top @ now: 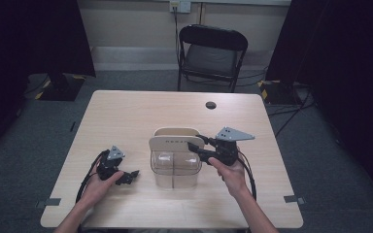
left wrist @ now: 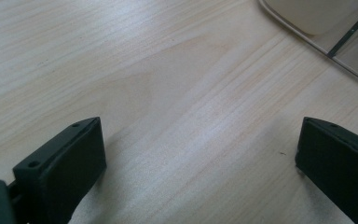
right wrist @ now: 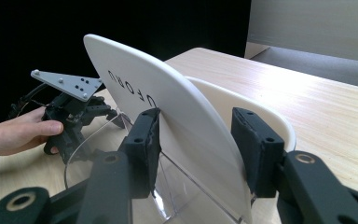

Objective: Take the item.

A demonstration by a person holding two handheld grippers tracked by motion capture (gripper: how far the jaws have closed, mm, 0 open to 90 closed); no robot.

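The right gripper (right wrist: 196, 149) is holding the white lid (right wrist: 168, 126) of the clear box (top: 176, 167), so the step looks like taking the lid off or putting it on. Its jaws are clamped on the lid, one on each side, with the lid standing between them. The left gripper (left wrist: 200, 172) rests beside the box with its jaws wide apart and only bare table (left wrist: 168, 84) between them; next, it may need to steady the box.

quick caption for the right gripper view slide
Right gripper clamps the white lid of a clear container.

High view overhead; gripper views close on table (top: 126, 111)
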